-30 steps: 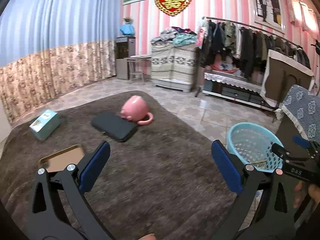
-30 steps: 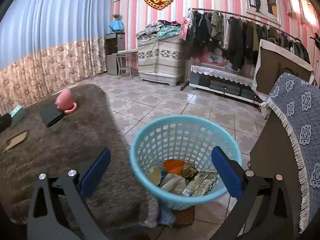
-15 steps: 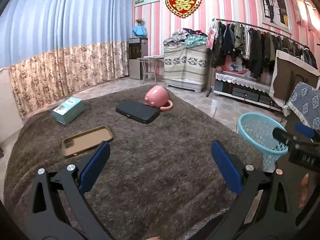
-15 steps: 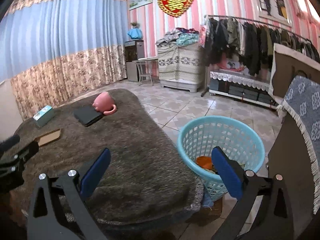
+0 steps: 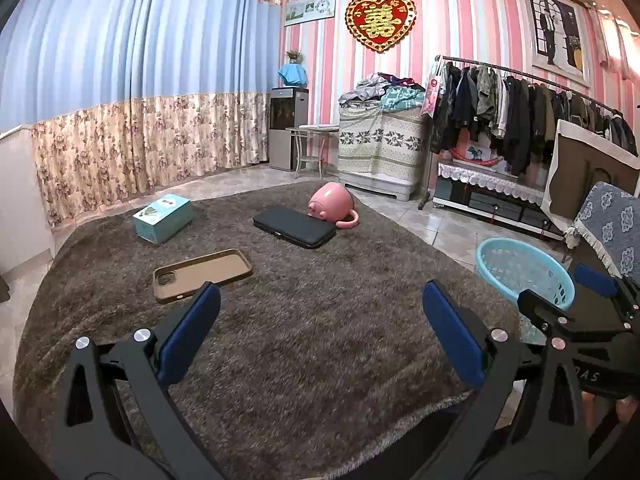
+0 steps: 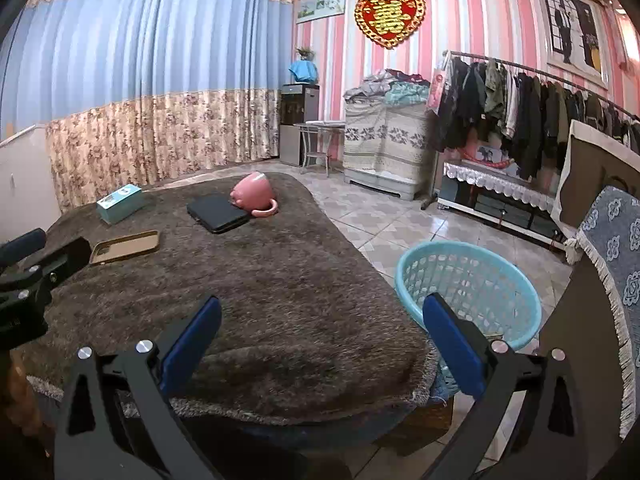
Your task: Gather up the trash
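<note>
**Mia:** What are the two tools doing?

**Ben:** The left tool [image 5: 320, 320] has its blue pads spread wide, with nothing between them. The right tool [image 6: 320, 322] is spread wide too, and holds nothing. Both hang above the near edge of the bench [image 5: 320, 360], which has a fuzzy brown cover.

**Mia:** What lies on the bench?

**Ben:** Going out from the left tool, first comes a brown phone case [image 5: 203, 274]. It lies flat, just ahead and a bit to the left. Its long side runs across, left to right. Past it, near the far left corner, sits a teal box [image 5: 163, 217]. In the middle, toward the far edge, is a black case [image 5: 294, 226], and a pink mug [image 5: 332, 206] lies tipped on its side, touching it.

**Mia:** Which tool is nearer to those?

**Ben:** The left one. Everything lies ahead and to the left of the right tool.

**Mia:** And the trash?

**Ben:** I see no scraps on the bench. None of those four things looks like trash to me, so I think there is little left to pick up.

**Mia:** Where does trash go?

**Ben:** In the blue basket [image 6: 468, 284]. It stands on the floor beside the right edge of the bench, just ahead of the right tool's right pad. That tool is the nearer one.

**Mia:** What is in it?

**Ben:** I can only see its mesh wall and a tiny bit of something low down. I cannot tell what.
</note>
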